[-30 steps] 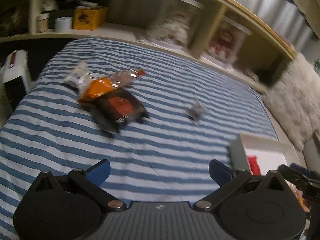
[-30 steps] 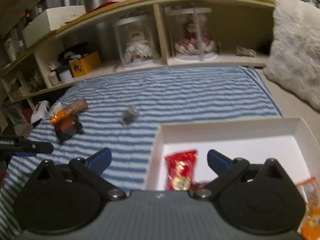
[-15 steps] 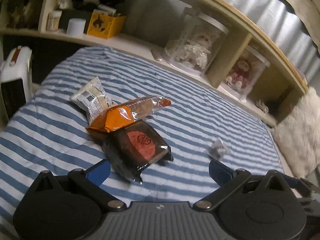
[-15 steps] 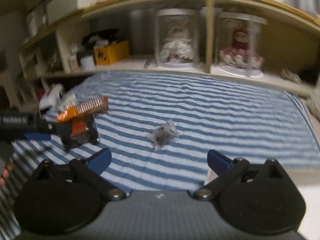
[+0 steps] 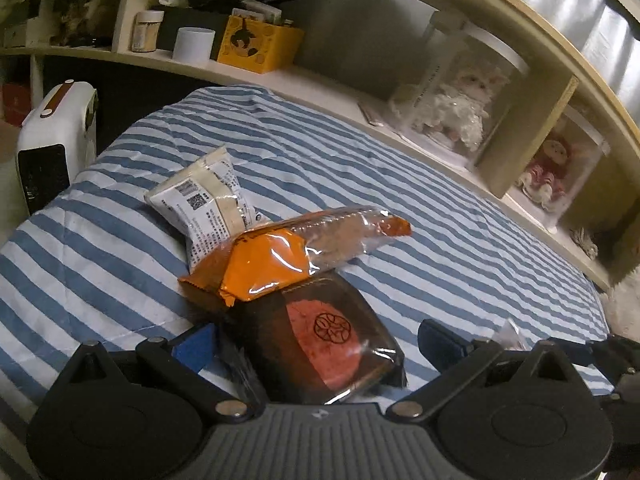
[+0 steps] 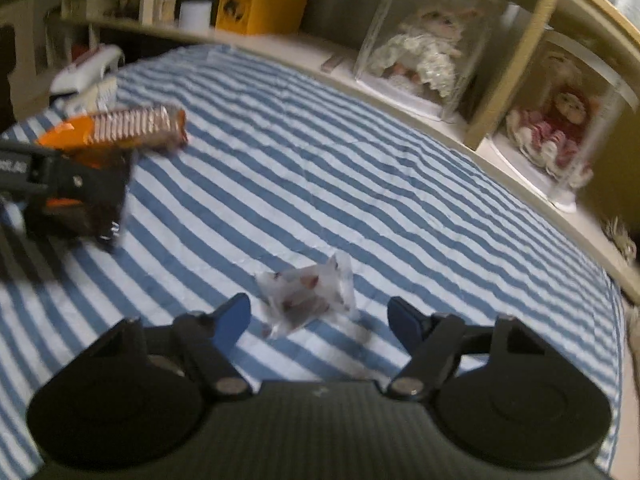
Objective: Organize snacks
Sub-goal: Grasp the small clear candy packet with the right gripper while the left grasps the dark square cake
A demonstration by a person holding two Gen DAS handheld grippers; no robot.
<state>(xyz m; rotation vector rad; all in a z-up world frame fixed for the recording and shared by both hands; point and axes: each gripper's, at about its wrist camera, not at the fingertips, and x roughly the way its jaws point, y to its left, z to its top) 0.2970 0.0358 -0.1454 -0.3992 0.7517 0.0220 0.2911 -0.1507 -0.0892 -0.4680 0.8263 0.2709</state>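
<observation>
My left gripper [image 5: 316, 344] has its jaws wide apart, straddling the near end of the dark brown snack packet [image 5: 320, 336], which lies flat on the blue-and-white striped bedcover [image 5: 400, 184]. Neither blue fingertip [image 5: 196, 346] touches the wrapper as far as I can see. An orange biscuit packet [image 5: 296, 252] rests across the far end of the dark packet, and a white packet [image 5: 208, 200] with printed text lies partly under the orange one, further back.

My right gripper [image 6: 320, 318] also stands with jaws apart, closed on nothing. A small clear-wrapped snack [image 6: 308, 296] lies on the bedcover between and just ahead of its fingertips, apart from both. In the right wrist view the left gripper appears at the far left, over the dark packet; that area is blurred.

Behind the bed, a wooden shelf [image 5: 516, 136] holds two dolls in clear cases, a yellow box [image 5: 256, 44] and a white cup [image 5: 193, 43].
</observation>
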